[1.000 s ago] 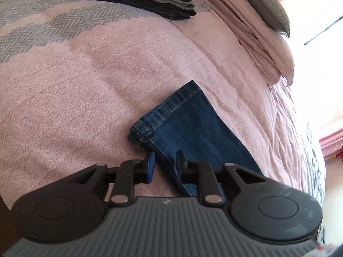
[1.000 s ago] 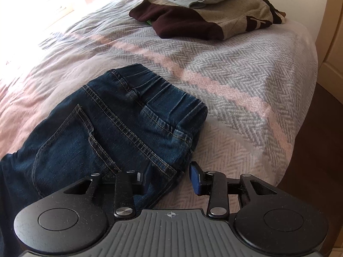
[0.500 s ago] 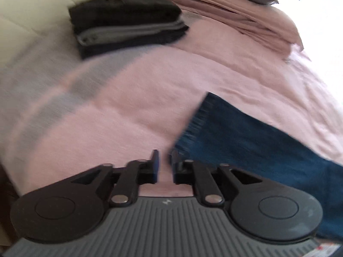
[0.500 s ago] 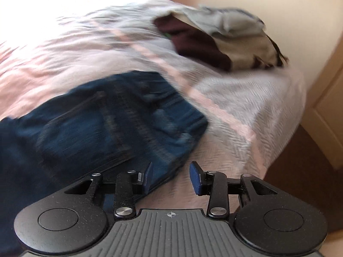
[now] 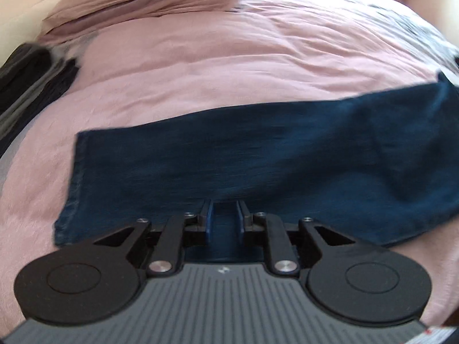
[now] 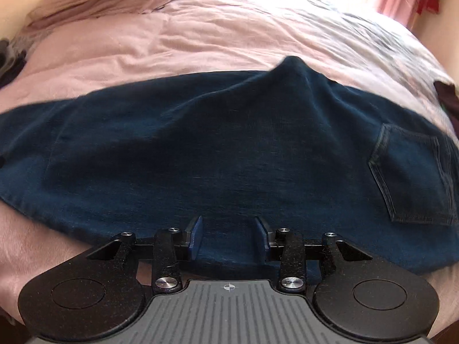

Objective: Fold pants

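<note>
Jeans [image 5: 258, 157], back pocket [image 6: 410, 177], no legible writing

Left gripper [image 5: 224, 218] angled steeply downward, jaws narrowly parted, just been opening, right gripper [image 6: 229, 236] angled downward, jaws moderately apart, nothing pinched

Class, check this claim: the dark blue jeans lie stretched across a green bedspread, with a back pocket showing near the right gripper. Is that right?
Not quite. The bedspread is pink, not green, as the right wrist view shows. The jeans do lie stretched across it, and a back pocket shows near the right gripper.
</note>
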